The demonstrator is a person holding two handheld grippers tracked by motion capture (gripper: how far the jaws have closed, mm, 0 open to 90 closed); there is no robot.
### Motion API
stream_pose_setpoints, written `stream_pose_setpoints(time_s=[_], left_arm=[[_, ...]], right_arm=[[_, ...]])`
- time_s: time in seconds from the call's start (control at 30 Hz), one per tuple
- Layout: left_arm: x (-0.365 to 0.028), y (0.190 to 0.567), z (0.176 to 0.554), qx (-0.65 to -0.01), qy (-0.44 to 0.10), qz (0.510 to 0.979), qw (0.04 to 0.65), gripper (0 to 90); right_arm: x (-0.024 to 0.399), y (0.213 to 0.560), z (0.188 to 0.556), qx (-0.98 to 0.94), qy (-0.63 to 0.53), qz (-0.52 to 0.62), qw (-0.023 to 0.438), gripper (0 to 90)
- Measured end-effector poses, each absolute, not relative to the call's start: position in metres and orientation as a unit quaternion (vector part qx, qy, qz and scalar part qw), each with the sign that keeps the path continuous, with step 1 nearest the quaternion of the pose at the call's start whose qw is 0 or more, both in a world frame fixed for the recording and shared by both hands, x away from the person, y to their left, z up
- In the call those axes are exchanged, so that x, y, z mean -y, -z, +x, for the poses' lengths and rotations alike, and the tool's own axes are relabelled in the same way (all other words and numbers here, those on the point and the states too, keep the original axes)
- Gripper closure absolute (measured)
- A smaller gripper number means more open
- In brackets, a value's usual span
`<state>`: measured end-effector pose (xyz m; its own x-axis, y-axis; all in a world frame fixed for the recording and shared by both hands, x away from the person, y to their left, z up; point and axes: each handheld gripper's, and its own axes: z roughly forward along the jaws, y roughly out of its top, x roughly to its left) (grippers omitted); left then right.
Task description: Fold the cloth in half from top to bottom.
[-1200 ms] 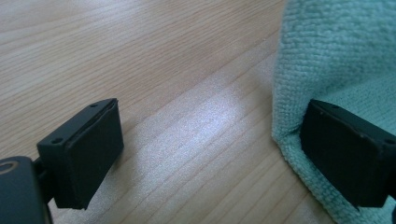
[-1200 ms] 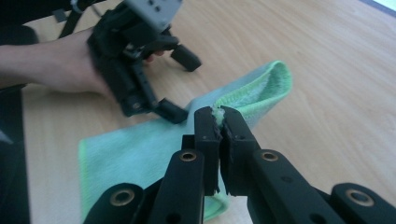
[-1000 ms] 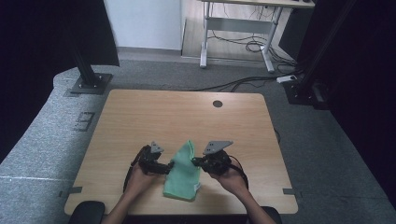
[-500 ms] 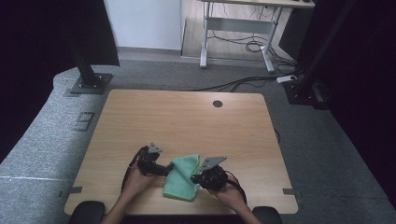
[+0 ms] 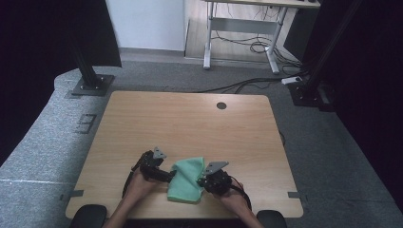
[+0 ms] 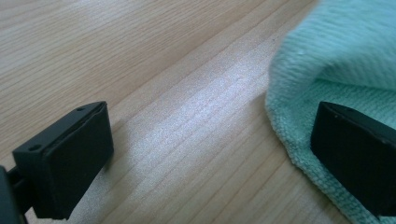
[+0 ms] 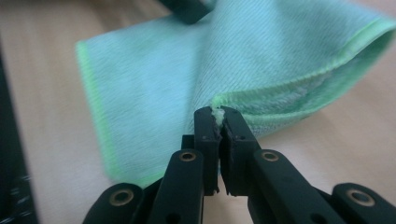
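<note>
Surface (image 5: 190, 118): pale wood, grey carpet around, desk frame behind. High view: green cloth (image 5: 186, 180) at the near edge, between the left hand-held gripper (image 5: 164, 175) and right hand-held gripper (image 5: 202, 182). Left gripper view: jaws spread wide and just been opening, bare wood between them, one jaw over the cloth (image 6: 336, 70) edge. Right gripper view: right hand-held gripper (image 7: 219, 122) pressed together, pinching a cloth (image 7: 233, 60) hem; a fold lifts off the wood.

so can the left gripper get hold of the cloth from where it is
Probably yes: the left gripper is open and low over the table, one jaw already over the cloth edge, with nothing between them.
</note>
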<state>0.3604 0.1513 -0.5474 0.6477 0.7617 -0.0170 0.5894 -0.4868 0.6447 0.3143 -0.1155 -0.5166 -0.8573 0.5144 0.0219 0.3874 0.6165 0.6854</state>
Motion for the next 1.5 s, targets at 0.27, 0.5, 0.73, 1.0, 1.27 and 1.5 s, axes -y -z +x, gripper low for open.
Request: stream_pose_setpoints(time_s=[0.27, 0.5, 0.73, 1.0, 1.27, 1.5], left_arm=[[-0.151, 0.548, 0.360, -0.397, -0.138, 0.850, 0.317, 0.0], [-0.152, 0.546, 0.361, -0.394, -0.130, 0.853, 0.316, 0.0], [-0.151, 0.532, 0.359, -0.378, -0.090, 0.854, 0.347, 10.4], [-0.126, 0.497, 0.377, -0.336, -0.073, 0.856, 0.387, 25.6], [-0.084, 0.478, 0.401, -0.310, -0.044, 0.863, 0.396, 38.9], [-0.046, 0.482, 0.415, -0.297, -0.011, 0.883, 0.365, 46.1]], right_arm=[[0.122, 0.486, 0.336, -0.883, -0.377, 0.254, 0.118, 85.1], [0.115, 0.517, 0.322, -0.896, -0.362, 0.247, 0.074, 85.0], [0.121, 0.532, 0.319, -0.880, -0.384, 0.274, 0.054, 84.8], [0.123, 0.537, 0.318, -0.870, -0.396, 0.290, 0.050, 84.5], [0.125, 0.539, 0.318, -0.866, -0.401, 0.294, 0.048, 84.5], [0.125, 0.539, 0.318, -0.865, -0.404, 0.293, 0.047, 84.4]])
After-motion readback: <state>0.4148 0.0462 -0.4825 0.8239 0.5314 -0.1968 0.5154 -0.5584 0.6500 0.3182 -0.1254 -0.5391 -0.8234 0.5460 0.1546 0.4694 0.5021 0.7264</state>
